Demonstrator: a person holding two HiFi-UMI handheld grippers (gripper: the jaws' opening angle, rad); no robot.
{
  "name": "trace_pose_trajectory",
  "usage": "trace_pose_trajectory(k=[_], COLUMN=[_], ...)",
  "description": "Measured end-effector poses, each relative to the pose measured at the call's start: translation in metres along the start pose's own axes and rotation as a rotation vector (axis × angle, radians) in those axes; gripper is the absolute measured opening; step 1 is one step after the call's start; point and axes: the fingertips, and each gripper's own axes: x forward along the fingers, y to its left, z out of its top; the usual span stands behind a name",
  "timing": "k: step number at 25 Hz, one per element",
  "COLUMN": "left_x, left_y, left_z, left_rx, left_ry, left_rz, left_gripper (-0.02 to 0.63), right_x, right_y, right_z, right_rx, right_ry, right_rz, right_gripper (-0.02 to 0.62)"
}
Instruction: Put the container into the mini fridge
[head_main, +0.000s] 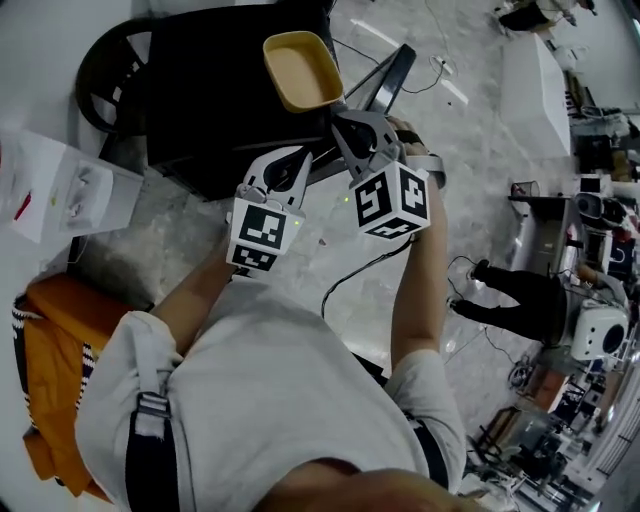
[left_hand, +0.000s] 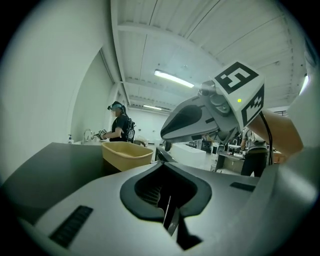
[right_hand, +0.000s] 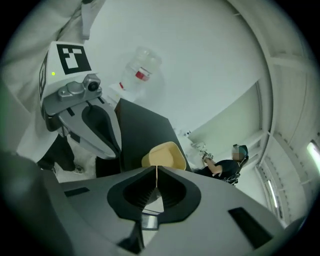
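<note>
One yellow container (head_main: 301, 68), empty with its open side up, sits over the near edge of the black mini fridge (head_main: 205, 100); whether it touches the fridge I cannot tell. Its rim is pinched between the closed jaws of the right gripper (head_main: 342, 108). Just beside it, the left gripper (head_main: 303, 160) has its jaws together on nothing. Farther off stands a person (left_hand: 120, 128).

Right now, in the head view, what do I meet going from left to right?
clear plastic box → left gripper → right gripper → person in black
</note>
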Motion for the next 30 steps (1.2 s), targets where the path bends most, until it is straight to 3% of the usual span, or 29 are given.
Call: trace_pose_trajectory(k=[5, 9, 12, 22, 26, 30], left_x=[0.004, 0.009, 0.010, 0.020, 0.022, 0.017], left_y=[0.010, 0.019, 0.022, 0.033, 0.030, 0.042], left_z=[0.002, 0.000, -0.001, -0.008, -0.009, -0.014], left_rx=[-0.008, -0.037, -0.046, -0.085, -0.105, -0.105], left_ry=[-0.005, -0.003, -0.006, -0.011, -0.002, -0.013], left_rz=[-0.027, -0.055, -0.081, -0.087, -0.062, -0.011], left_gripper=[0.012, 0.012, 0.012, 0.012, 0.012, 0.013], right_x=[0.025, 0.037, 0.045, 0.074, 0.073, 0.082], right_y=[-0.004, -0.003, 0.004, 0.004, 0.000, 0.005], right_z=[-0.005, -0.015, -0.019, -0.041, -0.047, -0.038], right_rx=[-0.121, -0.156, -0.201, -0.280, -0.303, -0.351], right_ry=[0.102, 0.181, 0.224, 0.305, 0.300, 0.269], right_rz=[0.039, 0.111, 0.170, 0.247, 0.242, 0.231], right_gripper=[0.041, 0.046, 0.147, 0.143, 0.080, 0.057])
